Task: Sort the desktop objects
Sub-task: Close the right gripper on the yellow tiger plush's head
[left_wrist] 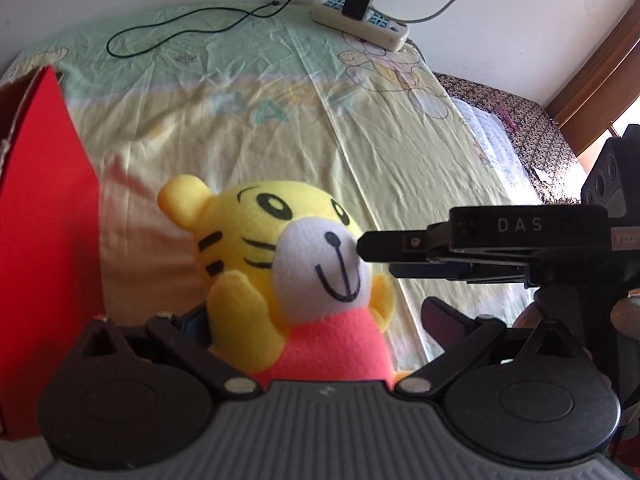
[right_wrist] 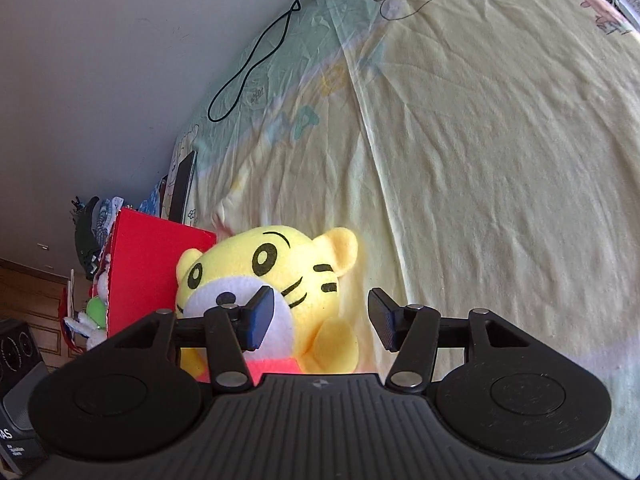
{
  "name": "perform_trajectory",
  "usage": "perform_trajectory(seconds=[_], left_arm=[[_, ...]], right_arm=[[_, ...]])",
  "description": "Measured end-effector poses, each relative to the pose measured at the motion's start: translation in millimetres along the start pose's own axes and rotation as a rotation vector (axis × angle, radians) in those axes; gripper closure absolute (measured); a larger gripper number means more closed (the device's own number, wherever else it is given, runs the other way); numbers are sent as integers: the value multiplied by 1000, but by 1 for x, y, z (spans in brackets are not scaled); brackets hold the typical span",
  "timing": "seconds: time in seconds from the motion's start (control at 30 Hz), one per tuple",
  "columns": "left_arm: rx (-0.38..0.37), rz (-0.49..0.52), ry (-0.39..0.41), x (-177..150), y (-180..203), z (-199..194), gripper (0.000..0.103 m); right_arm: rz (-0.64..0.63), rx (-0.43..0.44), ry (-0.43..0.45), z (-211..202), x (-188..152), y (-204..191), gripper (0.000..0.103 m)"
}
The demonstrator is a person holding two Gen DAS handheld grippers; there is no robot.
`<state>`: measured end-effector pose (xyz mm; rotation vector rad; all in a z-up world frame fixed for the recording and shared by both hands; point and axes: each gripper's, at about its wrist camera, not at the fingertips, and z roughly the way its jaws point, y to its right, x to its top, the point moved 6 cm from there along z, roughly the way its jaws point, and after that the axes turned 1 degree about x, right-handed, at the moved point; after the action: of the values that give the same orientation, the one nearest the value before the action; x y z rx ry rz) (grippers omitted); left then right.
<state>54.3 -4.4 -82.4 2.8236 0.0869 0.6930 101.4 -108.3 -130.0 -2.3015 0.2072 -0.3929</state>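
Left wrist view: the plush tiger sits between the left claw's fingers, just beside the red box at the left of the cloth-covered table. Only the right finger shows clearly, and it stands apart from the toy; the other is hidden behind the plush, so I cannot tell whether this claw grips it. The right claw comes in from the side with its tip at the tiger's white muzzle.

From the right wrist view, the right claw has its fingers spread apart, nothing pressed between them, with the tiger just beyond and the box behind it, already holding other soft toys.

The step in hand looks like moving the tiger into the box. To do it well, close on the body rather than the yielding head, lift clear of the box wall, and keep the other claw out of the way.
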Motion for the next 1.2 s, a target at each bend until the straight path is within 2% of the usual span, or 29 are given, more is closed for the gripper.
perform_trajectory(seconds=[0.07,0.17,0.3,0.53,0.63,0.7,0.77,0.83,0.9,0.93,1.0,1.07,1.2], left_arm=[[33,24,0,-1,3,5,2],[32,37,15,1,7,1,3],[29,57,12,1,10,1,3],[27,164,63,-5,39,-13,3],[14,196,90,-8,49,-22,3],[16,226,119,-8,55,-30,4],[8,254,138,-9,62,-38,4],[48,296,160,-11,68,-41,4],[54,305,165,-13,65,-41,5],[55,296,161,-15,60,-40,5],[91,277,167,-17,47,-39,5],[109,260,164,-17,34,-37,0],[117,235,160,-14,21,-38,3]], right_arm=[[1,4,-11,6,0,-1,47],[10,21,-18,7,0,-1,49],[72,86,-53,4,-5,2,58],[87,106,-50,-16,-15,1,67],[62,102,-39,-26,-22,-5,74],[58,138,-61,-28,-31,-13,95],[34,138,-52,-31,-37,-24,98],[7,99,-38,-30,-40,-30,98],[4,68,-18,-27,-42,-29,95],[-4,54,0,-28,-43,-28,92],[-10,49,33,-30,-44,-27,75],[-15,39,49,-29,-43,-26,63],[-57,19,87,-22,-39,-33,53]])
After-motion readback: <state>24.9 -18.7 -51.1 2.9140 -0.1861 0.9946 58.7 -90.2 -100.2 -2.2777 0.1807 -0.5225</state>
